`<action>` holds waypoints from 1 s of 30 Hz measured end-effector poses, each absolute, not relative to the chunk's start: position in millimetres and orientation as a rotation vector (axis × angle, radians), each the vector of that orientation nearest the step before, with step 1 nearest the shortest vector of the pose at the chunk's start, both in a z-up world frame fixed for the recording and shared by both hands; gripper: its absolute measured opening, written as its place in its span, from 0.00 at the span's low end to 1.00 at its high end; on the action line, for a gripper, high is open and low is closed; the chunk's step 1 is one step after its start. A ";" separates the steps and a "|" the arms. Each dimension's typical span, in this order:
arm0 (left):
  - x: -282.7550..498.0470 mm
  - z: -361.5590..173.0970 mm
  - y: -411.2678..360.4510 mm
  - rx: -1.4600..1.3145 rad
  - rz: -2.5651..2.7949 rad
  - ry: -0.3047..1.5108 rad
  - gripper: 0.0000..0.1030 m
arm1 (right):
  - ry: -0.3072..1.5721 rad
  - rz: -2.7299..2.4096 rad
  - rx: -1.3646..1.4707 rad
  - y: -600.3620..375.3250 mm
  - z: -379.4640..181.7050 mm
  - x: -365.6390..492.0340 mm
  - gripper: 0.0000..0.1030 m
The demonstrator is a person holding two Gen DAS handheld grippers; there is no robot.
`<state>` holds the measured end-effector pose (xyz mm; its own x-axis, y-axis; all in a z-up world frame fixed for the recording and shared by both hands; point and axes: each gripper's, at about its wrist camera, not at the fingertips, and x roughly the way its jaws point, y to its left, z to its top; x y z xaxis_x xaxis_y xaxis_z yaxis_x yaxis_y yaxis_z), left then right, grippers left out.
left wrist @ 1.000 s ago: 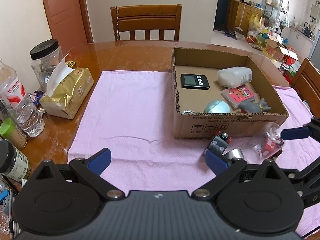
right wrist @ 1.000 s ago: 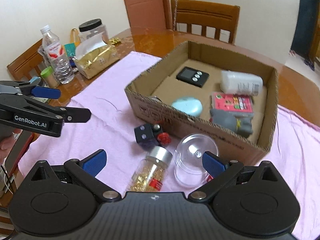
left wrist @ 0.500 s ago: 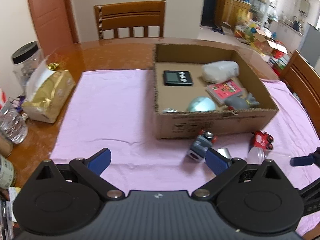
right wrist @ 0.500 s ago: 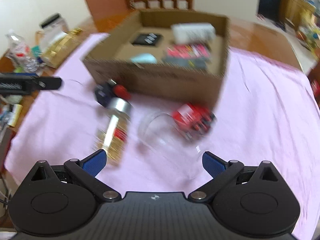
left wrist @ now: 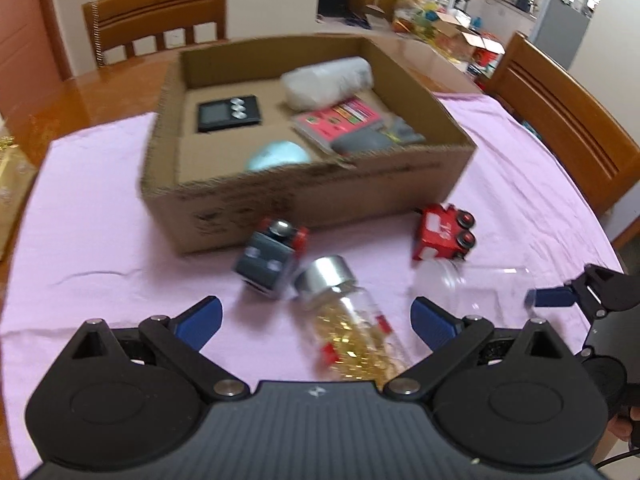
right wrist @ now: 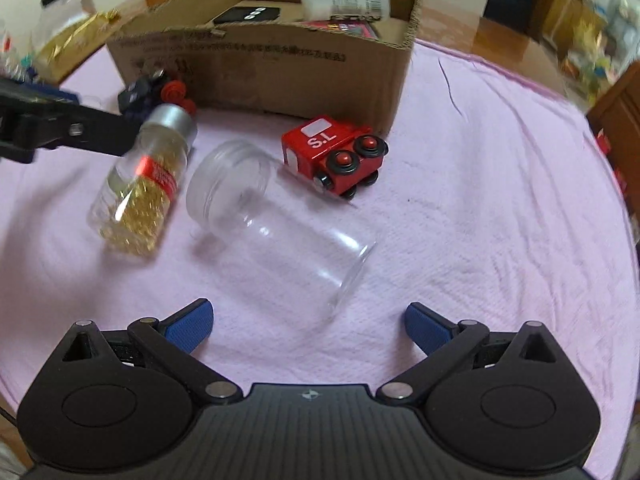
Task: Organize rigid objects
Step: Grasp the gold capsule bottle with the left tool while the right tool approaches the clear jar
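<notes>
A pink cloth [right wrist: 480,208] covers the wooden table [left wrist: 104,92]. The brown cardboard box [left wrist: 320,200] sits toward its far edge. On the cloth before the box lie a clear plastic jar [right wrist: 276,224], a gold-filled silver-capped bottle [left wrist: 352,328], a red toy train [right wrist: 336,156] and a grey toy car [left wrist: 272,256]. The left gripper [left wrist: 316,316] and right gripper [right wrist: 306,320] gape wide, holding nothing.

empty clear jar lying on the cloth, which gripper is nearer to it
Right. The right gripper sits just behind the jar, jaws open toward its base. The left gripper is off to its side, over the gold-filled bottle.
</notes>
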<state>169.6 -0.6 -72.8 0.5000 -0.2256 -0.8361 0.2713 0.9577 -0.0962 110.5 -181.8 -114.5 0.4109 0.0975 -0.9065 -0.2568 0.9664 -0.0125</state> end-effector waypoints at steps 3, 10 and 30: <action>170.6 -83.2 -5.1 0.050 -0.299 1.020 0.97 | 1.099 0.231 -0.155 -184.5 -115.6 105.5 1.00; 166.4 -98.0 -4.7 0.061 -0.273 1.043 0.97 | 1.075 0.232 -0.153 -186.4 -115.3 99.5 1.00; 164.1 -102.4 37.7 0.118 -0.140 1.049 0.98 | 1.077 0.232 -0.154 -182.8 -116.3 102.6 1.00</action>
<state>164.1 37.7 -102.4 0.4908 -0.0582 -0.8694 0.1711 0.9848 0.0307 102.6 -182.8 -116.3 0.4532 0.1127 -0.8842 -0.2620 0.9650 -0.0113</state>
